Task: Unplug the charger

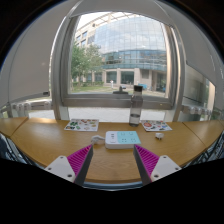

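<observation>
While the jaws (113,160) hover level above the near edge of the desk (40,140), they stand wide apart with nothing between them, two fingers each lined with a ribbed magenta pad (80,158). Smooth, pale wood makes up the curved desk, and three flat things lie across it. Furthest left, beyond the left finger, is a thin printed booklet (82,125). Ahead of the gap between the fingers sits a light blue rectangular box (122,138), flat and matte. Just behind it stands one dark upright bottle (136,106) against the window (120,55). Right of these lies a second printed booklet (156,126). No charger or plug can be made out with certainty.
</observation>
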Tool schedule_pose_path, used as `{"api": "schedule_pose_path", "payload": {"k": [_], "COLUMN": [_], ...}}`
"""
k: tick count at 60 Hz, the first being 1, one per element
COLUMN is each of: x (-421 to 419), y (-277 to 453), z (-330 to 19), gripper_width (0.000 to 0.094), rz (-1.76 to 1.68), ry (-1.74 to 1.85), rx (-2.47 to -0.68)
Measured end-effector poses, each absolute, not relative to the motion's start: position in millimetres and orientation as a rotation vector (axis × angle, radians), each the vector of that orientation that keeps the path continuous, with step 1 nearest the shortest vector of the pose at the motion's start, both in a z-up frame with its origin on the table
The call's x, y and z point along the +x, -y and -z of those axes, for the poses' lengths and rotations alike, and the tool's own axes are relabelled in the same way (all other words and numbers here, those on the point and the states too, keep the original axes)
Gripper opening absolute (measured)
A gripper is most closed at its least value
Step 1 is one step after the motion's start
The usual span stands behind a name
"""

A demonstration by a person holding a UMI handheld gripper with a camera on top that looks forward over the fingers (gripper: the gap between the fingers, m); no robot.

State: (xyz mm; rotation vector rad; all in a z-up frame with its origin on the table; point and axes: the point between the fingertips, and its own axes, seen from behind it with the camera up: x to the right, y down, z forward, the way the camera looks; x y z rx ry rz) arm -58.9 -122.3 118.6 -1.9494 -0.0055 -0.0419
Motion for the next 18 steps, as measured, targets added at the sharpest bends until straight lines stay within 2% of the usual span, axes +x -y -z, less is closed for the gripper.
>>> {"api": "schedule_pose_path", "payload": {"k": [18], "x": [-55.9], "y": [121.0], "z": [-110.5], "gripper_width": [0.0811], "rz": [0.050], "ry": [-0.008], "rx": [-1.972]}}
